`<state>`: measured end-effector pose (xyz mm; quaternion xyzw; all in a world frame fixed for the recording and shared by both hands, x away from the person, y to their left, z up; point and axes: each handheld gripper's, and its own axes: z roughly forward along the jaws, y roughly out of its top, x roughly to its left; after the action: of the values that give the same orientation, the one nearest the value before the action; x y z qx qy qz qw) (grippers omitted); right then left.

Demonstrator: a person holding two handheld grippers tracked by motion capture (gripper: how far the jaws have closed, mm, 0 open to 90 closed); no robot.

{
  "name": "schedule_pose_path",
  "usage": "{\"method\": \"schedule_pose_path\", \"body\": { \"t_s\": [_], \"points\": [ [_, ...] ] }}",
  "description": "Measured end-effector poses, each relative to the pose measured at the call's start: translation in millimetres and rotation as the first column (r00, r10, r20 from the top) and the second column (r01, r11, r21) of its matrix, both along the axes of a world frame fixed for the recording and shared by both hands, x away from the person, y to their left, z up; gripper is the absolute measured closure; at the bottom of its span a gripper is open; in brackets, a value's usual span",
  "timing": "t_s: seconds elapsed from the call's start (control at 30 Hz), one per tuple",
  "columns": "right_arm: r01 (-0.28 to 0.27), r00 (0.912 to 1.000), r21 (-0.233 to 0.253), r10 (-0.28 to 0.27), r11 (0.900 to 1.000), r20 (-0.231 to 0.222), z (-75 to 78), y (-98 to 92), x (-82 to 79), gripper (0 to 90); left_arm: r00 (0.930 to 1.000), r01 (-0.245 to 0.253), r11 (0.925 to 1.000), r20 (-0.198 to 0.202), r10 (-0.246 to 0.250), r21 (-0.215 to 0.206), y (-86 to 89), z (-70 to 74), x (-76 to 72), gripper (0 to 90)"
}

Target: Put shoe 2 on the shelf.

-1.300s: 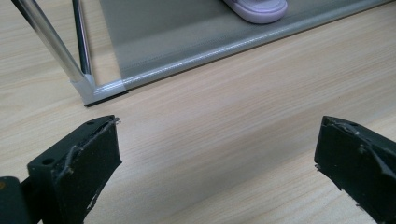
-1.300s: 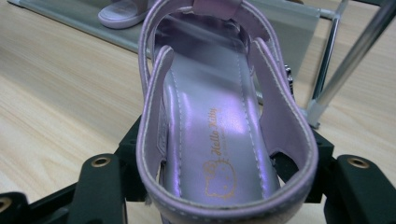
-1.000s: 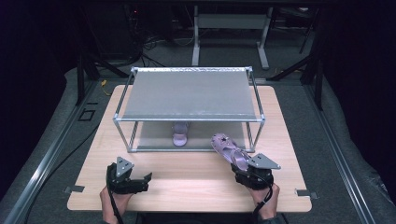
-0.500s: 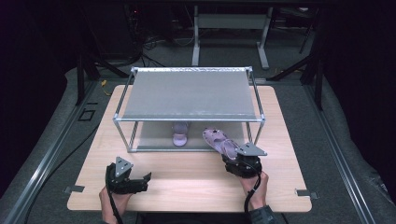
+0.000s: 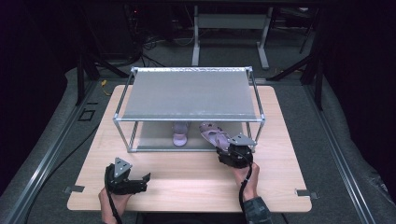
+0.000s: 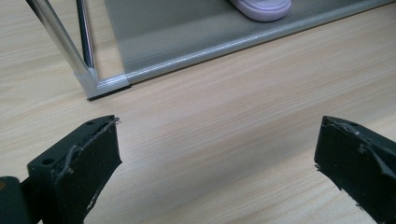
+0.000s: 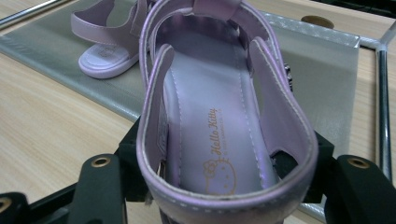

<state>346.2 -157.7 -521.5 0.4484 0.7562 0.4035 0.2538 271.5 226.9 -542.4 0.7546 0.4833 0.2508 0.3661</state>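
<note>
A metal-framed rack [image 5: 189,118] with grey mesh shelves stands on the wooden table. One lilac sandal [image 5: 180,132] [image 7: 103,49] [image 6: 261,7] rests on the rack's lower shelf. A second lilac sandal [image 5: 214,134] [image 7: 212,135] is held at its heel by my right gripper [image 5: 229,150] [image 7: 219,177], its toe reaching in over the lower shelf to the right of the first. My left gripper [image 5: 140,181] [image 6: 217,158] stands open above bare table at the front left, nothing between its jaws.
The rack's front left leg [image 6: 70,51] stands just ahead of the left gripper. The top shelf [image 5: 189,93] covers most of the lower one from above. Bare table [image 5: 187,177] lies between the two hands; dark floor and stands surround the table.
My right gripper has carried the second sandal forward and to the left, from in front of the rack's right corner to the lower shelf's front edge. The left gripper has stayed put.
</note>
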Motion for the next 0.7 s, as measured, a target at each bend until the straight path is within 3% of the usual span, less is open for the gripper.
{"method": "schedule_pose_path", "body": {
  "t_s": [0.27,0.6,0.7],
  "points": [
    [0.022,0.9997,0.001,-0.022,1.000,-0.014,-1.2,10.8,12.4,37.4,1.0000,0.003,1.0000,-0.004,-0.003,-0.006,-0.3,0.1,0.2,0.0],
    [0.064,0.9960,-0.012,-0.064,0.998,-0.062,-14.6,27.4,32.3,37.3,1.0000,0.003,1.0000,-0.008,-0.003,-0.008,-0.9,-2.9,0.2,0.0],
    [0.088,0.9939,-0.036,-0.090,0.995,-0.064,-16.4,34.1,39.5,37.3,1.0000,-0.002,0.9999,-0.006,0.002,-0.011,0.7,-3.6,-0.4,0.0]
  ]
}}
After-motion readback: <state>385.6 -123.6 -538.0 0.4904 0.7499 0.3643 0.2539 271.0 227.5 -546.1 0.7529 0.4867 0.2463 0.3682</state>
